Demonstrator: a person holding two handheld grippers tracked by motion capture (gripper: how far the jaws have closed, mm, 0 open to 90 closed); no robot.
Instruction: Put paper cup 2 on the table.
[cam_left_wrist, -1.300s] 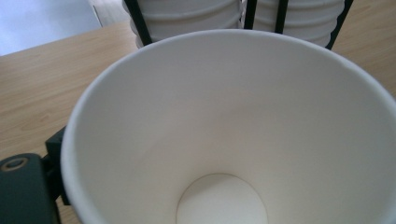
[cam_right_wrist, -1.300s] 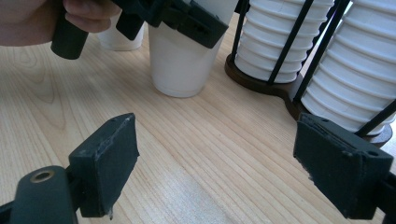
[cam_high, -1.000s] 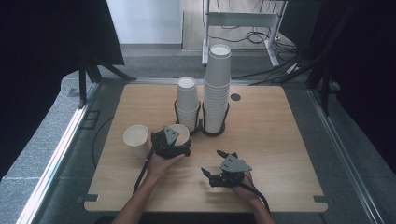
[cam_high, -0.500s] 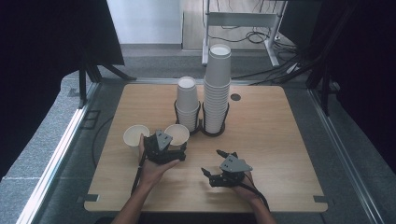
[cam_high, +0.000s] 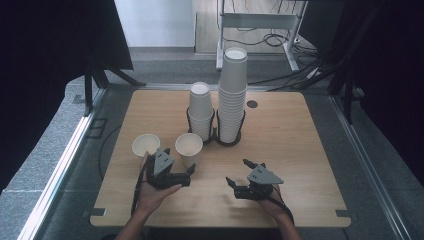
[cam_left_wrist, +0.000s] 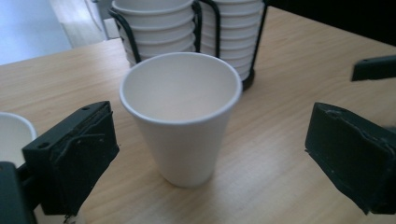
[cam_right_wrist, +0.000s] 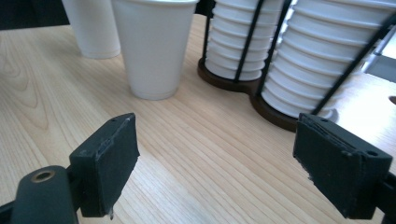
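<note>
Pulling back toward me, my left gripper (cam_high: 186, 176) is now sitting clear of the white paper cup (cam_high: 189, 149) it was at a second ago; its jaws have just been narrowing slightly, yet I am seeing them standing wide, gripping nothing, the cup upright on the table (cam_high: 300, 145) just beyond them. My right gripper (cam_high: 239, 175) is hovering open and empty.

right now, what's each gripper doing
left gripper: open, jaws just closing a little, cup between them untouched
right gripper: open, holding nothing
</note>
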